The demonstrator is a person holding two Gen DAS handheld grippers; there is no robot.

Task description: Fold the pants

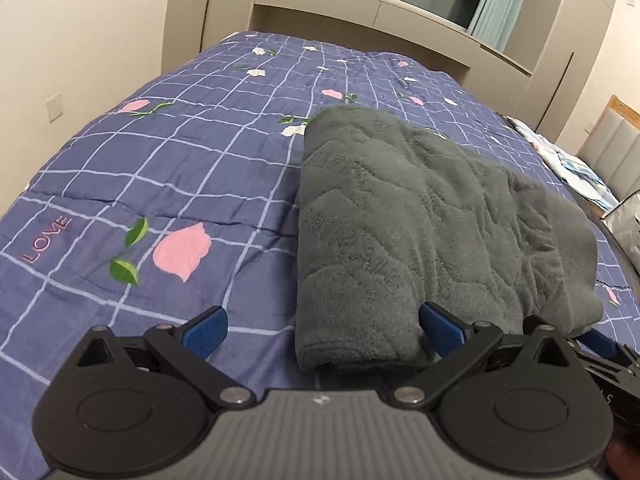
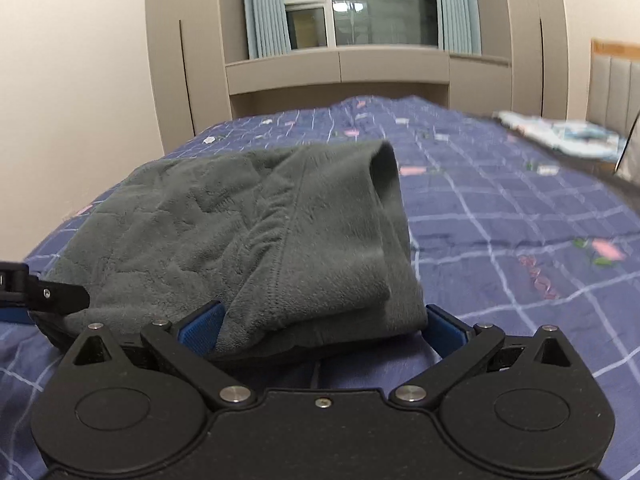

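The grey fleece pants (image 1: 432, 224) lie folded in a thick stack on the blue checked bedspread (image 1: 160, 168). My left gripper (image 1: 320, 328) is open, its blue pads wide apart, at the near left corner of the stack; the right pad touches the fabric. In the right wrist view the pants (image 2: 248, 232) fill the middle, with a folded layer standing up at the right. My right gripper (image 2: 320, 328) is open, jaws wide, with the near edge of the pants between the pads. The left gripper's tip shows at the left edge of that view (image 2: 44, 292).
The bedspread (image 2: 520, 216) stretches to the far wall with beige cabinets (image 2: 340, 72) and a curtained window (image 2: 360, 4). A folded light patterned cloth (image 2: 560, 136) lies at the far right of the bed near a padded headboard (image 2: 612, 84).
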